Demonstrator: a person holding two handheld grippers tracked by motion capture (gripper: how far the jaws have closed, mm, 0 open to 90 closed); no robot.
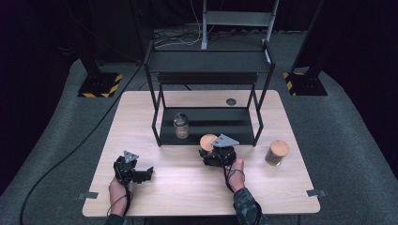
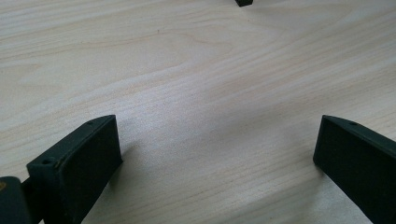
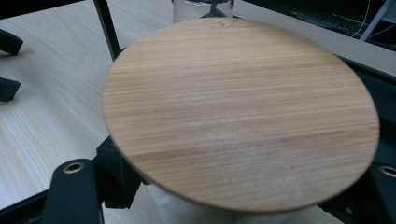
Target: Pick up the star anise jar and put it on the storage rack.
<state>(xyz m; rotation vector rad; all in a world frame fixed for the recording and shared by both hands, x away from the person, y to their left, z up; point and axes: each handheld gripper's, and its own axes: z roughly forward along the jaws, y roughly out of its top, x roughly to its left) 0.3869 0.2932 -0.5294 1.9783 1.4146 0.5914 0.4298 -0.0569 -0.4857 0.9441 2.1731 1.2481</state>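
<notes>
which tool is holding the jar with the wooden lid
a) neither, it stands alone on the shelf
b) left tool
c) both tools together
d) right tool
d: the right tool is shut around the wooden-lidded jar, just in front of the black rack, while the left tool stands open over bare table.

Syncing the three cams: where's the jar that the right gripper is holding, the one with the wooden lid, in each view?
High view: wood-lidded jar in the right gripper, lower centre, just in front of the black rack.
Left gripper view: not in it; open jaws over bare table.
Right gripper view: the lid takes up most of the picture between the jaws.
Shared landmark: the light wood tabletop.
</notes>
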